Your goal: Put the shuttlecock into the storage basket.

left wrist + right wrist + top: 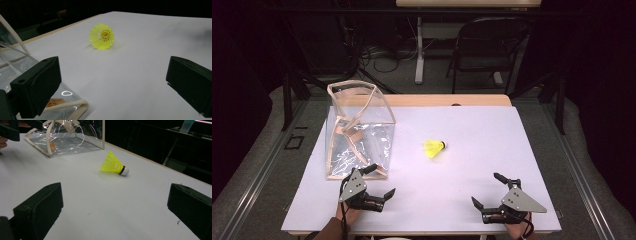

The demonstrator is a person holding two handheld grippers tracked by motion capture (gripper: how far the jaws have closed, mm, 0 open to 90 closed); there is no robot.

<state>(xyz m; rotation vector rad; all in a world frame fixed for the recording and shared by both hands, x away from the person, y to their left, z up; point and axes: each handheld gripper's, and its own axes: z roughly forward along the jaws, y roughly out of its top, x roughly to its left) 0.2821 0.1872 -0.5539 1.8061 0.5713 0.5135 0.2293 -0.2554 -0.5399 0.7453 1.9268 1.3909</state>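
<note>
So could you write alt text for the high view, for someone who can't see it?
A yellow shuttlecock lies on its side near the middle of a white table, with a clear plastic bag standing open to its left. At the near edge a person holds a hand-held gripper in each hand, left hand-held gripper beside the bag and right hand-held gripper, both with jaws open.

We hold our left hand-held gripper (381,181) near the counter's (472,125) front-left edge, jaws spread wide and empty. Our right hand-held gripper (487,189) sits near the front-right corner, jaws likewise wide apart, both wrists low.
</note>
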